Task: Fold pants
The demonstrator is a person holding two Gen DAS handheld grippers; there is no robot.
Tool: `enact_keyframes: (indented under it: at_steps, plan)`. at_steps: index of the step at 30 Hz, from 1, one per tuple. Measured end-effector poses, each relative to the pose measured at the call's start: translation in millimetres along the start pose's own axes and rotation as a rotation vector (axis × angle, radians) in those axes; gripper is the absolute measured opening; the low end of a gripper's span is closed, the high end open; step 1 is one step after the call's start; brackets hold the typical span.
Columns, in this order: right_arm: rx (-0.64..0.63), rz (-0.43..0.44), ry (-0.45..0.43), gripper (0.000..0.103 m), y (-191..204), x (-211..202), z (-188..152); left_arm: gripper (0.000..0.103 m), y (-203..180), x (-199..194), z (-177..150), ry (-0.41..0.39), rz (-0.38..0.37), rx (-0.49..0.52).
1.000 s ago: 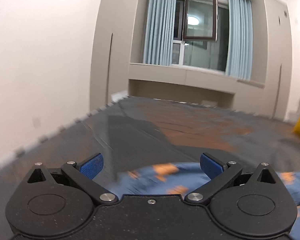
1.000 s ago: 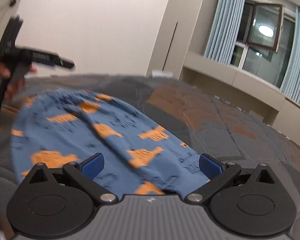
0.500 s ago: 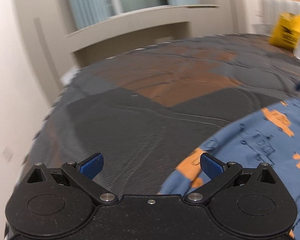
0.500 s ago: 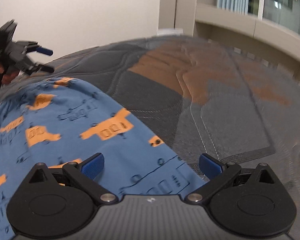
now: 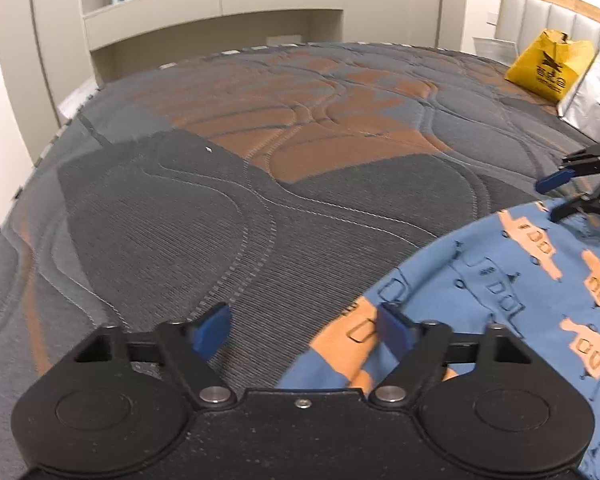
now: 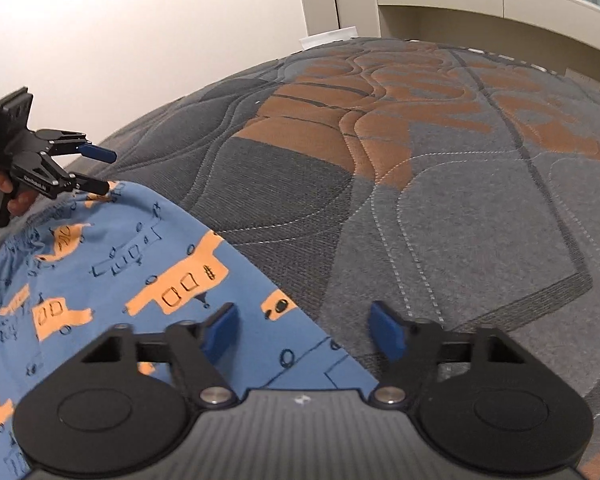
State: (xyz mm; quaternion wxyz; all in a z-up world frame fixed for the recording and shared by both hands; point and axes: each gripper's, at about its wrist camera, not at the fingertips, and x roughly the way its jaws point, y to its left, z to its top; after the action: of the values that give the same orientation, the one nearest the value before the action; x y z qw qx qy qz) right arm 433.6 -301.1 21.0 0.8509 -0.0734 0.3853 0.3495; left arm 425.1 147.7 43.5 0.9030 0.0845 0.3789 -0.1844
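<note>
Two grippers: I have both over one long edge of the pants, one at each end.
Left gripper: jaws parted with nothing between the blue pads; the hem corner of the pants lies just under its right pad. From the right wrist view I see it at the far corner of the cloth, my left hand on its grip.
Right gripper: jaws parted, empty, straddling the cloth's edge; left pad over fabric, right pad over mattress.
Pants: blue with orange prints, lying flat on the mattress.
Mattress: grey and orange, quilted.
Yellow bag: far corner by the headboard, well apart from the pants.
</note>
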Motion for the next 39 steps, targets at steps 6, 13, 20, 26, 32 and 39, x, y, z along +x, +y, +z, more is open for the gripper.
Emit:
enact_keyframes:
  at_steps: [6,13,20,26,32,39]
  plan:
    - [-0.01,-0.003,-0.003,0.03,6.2,-9.3,-4.6,0.038,-9.3,1.4,2.4,0.043,-0.045,0.001]
    - [-0.074,-0.133,-0.029,0.001,30.5,-14.1,-6.8,0.008,-20.0,-3.1,3.9,0.031,0.021,-0.049]
    - [-0.14,-0.223,-0.082,0.0,46.4,-11.6,6.1,0.006,-29.1,-12.1,7.9,-0.037,0.094,-0.053]
    - [-0.129,-0.017,-0.036,0.072,40.6,1.1,8.1,0.006,-27.9,-3.9,3.0,-0.024,0.095,-0.054]
    - [-0.094,-0.004,-0.011,0.044,26.6,16.9,7.1,0.006,-29.6,-2.7,0.3,-0.039,0.103,-0.053]
    - [-0.212,-0.103,-0.027,0.002,65.1,13.2,4.4,0.005,-33.6,-19.8,1.8,-0.112,0.122,-0.056]
